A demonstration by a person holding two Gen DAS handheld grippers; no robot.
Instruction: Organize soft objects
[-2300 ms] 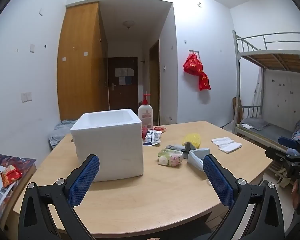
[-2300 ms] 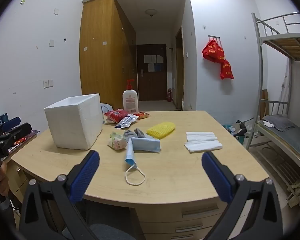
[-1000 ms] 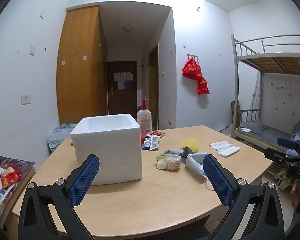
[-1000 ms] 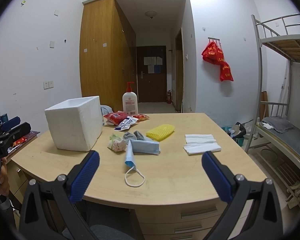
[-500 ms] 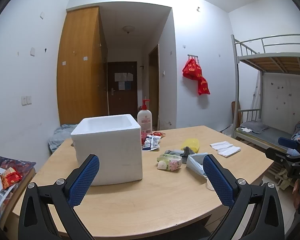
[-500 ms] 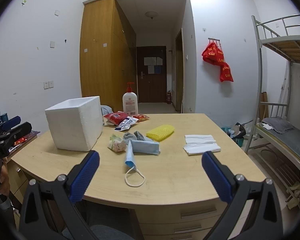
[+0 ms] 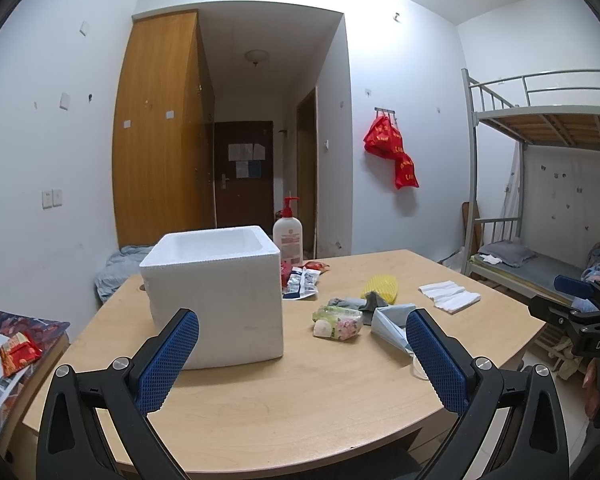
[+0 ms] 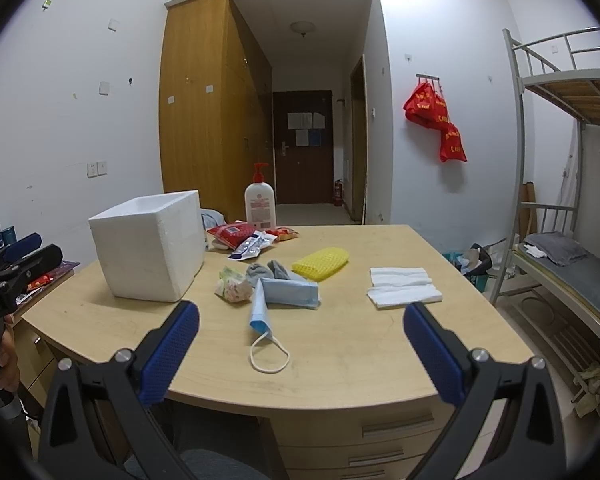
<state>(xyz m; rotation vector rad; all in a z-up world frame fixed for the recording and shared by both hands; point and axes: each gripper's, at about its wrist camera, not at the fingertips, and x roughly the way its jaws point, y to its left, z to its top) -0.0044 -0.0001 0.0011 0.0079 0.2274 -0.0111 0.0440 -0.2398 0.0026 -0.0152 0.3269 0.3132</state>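
Foam box (image 8: 150, 250) stands left of the masks (image 8: 278, 300) and sponge (image 8: 320, 264). Both grippers, left (image 7: 302, 364) and right (image 8: 300, 354), hang wide apart, empty.

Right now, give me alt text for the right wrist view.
An open, empty right gripper hovers before a wooden table holding a white foam box, blue face masks, a yellow mesh sponge and folded white cloths.

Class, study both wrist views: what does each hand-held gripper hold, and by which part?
Nothing is held. The left hand-held gripper and the right hand-held gripper both stand open and bare, short of the face mask and other soft items lying on the table.
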